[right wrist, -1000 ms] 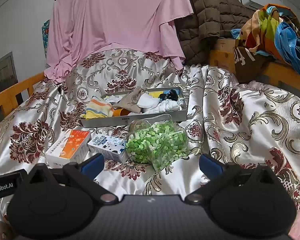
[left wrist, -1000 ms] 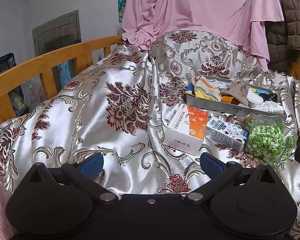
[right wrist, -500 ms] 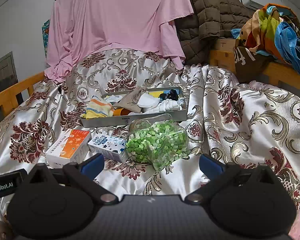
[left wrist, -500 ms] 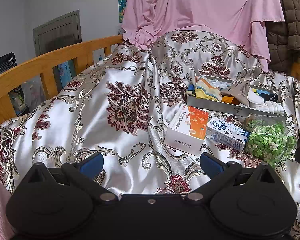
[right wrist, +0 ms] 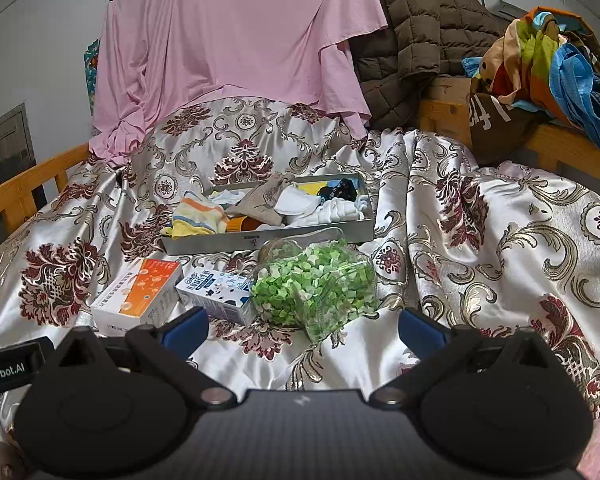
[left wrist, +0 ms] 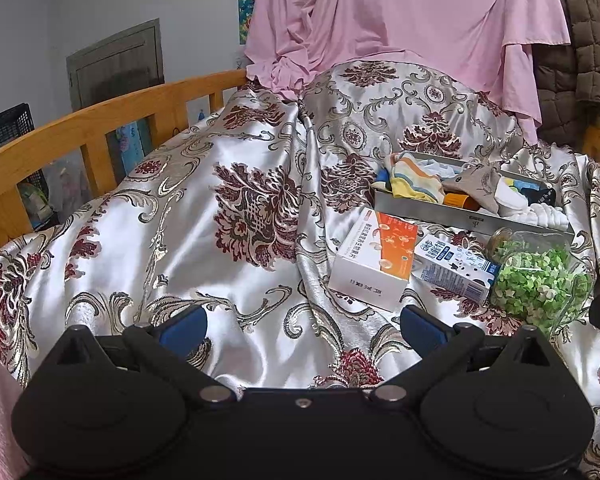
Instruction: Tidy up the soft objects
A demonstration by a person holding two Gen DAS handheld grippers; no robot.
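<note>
With both the left gripper [left wrist: 303,326] and right gripper [right wrist: 303,325] held wide open and empty, the socks [right wrist: 300,205] piled in the metal tray [right wrist: 260,240] at frame centre are best approached over the jar [right wrist: 316,284].

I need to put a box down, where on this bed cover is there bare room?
Bare cover lies left of the orange-and-white box, toward the wooden rail, and right of the jar of green bits. It is crowded from the metal tray forward: box, milk carton and jar sit side by side.
</note>
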